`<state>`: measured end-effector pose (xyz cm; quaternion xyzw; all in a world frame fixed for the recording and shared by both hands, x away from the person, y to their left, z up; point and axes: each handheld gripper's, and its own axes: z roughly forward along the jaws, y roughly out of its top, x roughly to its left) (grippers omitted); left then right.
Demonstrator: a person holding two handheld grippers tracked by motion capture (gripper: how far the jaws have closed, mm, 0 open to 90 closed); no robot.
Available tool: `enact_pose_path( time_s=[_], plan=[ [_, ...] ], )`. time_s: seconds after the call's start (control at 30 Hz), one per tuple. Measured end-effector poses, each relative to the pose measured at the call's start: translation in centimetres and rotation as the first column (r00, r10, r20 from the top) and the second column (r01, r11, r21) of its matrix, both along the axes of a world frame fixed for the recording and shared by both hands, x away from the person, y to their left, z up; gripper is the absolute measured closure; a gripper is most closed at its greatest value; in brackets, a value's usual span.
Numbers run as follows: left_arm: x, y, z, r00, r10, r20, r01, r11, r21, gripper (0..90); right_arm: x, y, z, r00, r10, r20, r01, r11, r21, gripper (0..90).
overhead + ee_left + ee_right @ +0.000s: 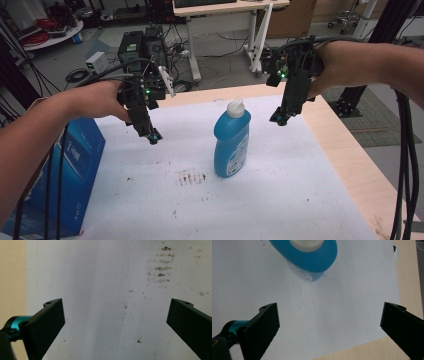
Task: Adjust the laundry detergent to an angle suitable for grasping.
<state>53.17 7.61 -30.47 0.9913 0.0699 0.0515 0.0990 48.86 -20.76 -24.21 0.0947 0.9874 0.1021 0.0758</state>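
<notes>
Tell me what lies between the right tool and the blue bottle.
Nothing: bare white sheet separates the open right tool from the blue bottle, as the right gripper view shows.

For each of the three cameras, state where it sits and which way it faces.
High view: above the person's side, facing forward and down at the blue bottle; forearms, left claw and right claw show.
Left gripper view: on the left claw, facing down at the stained white mat; open jaws show.
Right gripper view: on the right claw, facing down; shares the bottle with the high view.
</notes>
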Motion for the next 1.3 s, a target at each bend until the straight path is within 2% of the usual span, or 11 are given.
enact_pose_path(
  time_s=[0.4,0.53,0.63,0.77,1.0,1.03,1.1,1.17,1.23,1.27,1.3],
  plan=[
    [-0.3,0.1,0.8,0.9989,0.047,0.005,-0.047,0.9985,-0.026,1.6,-0.4,-1.0,0.5,0.9997,-0.022,0.015,0.021,0.9997,0.01,1.4],
    [-0.4,0.2,1.1,0.9956,0.094,0.002,-0.094,0.9949,-0.038,1.6,-0.7,-1.5,-0.1,0.9992,-0.039,0.011,0.039,0.9992,0.011,1.4],
    [-0.6,0.3,1.3,0.9884,0.152,0.004,-0.152,0.9869,-0.055,1.6,-1.0,-1.7,-0.4,0.9993,-0.038,0.004,0.038,0.9992,0.015,1.4],
    [-1.0,0.4,1.4,0.9856,0.169,0.007,-0.168,0.9838,-0.062,1.6,-1.2,-1.7,-0.6,0.9989,-0.048,0.002,0.048,0.9988,0.013,1.4],
    [-2.2,0.7,1.8,0.9694,0.246,-0.003,-0.245,0.9665,-0.076,1.6,-2.0,-1.9,-1.3,0.9983,-0.057,0.006,0.057,0.9983,0.009,1.4],
    [-2.3,0.8,1.9,0.9658,0.259,-0.002,-0.259,0.9625,-0.081,1.6,-2.1,-2.0,-1.5,0.9981,-0.061,0.008,0.061,0.9981,0.009,1.4],
    [-2.8,1.0,2.3,0.9528,0.304,0.004,-0.301,0.9475,-0.106,1.6,-2.5,-2.1,-1.8,0.9978,-0.065,0.003,0.065,0.9978,0.009,1.4],
    [-2.9,1.1,2.4,0.9495,0.314,0.006,-0.311,0.9441,-0.109,1.6,-2.6,-2.2,-1.9,0.9978,-0.067,0.004,0.067,0.9977,0.011,1.4],
    [-3.2,1.3,2.6,0.9371,0.349,0.006,-0.345,0.928,-0.141,1.6,-2.8,-2.4,-2.0,0.9976,-0.069,0.007,0.069,0.9975,0.017,1.4],
    [-3.2,1.3,2.6,0.9371,0.349,0.006,-0.345,0.928,-0.141,1.6,-2.8,-2.4,-2.0,0.9976,-0.069,0.007,0.069,0.9975,0.017,1.4],
    [-3.3,1.4,2.7,0.9333,0.359,0.007,-0.354,0.9235,-0.148,1.6,-2.8,-2.5,-2.0,0.9977,-0.067,0.011,0.067,0.9976,0.016,1.4]
  ],
)
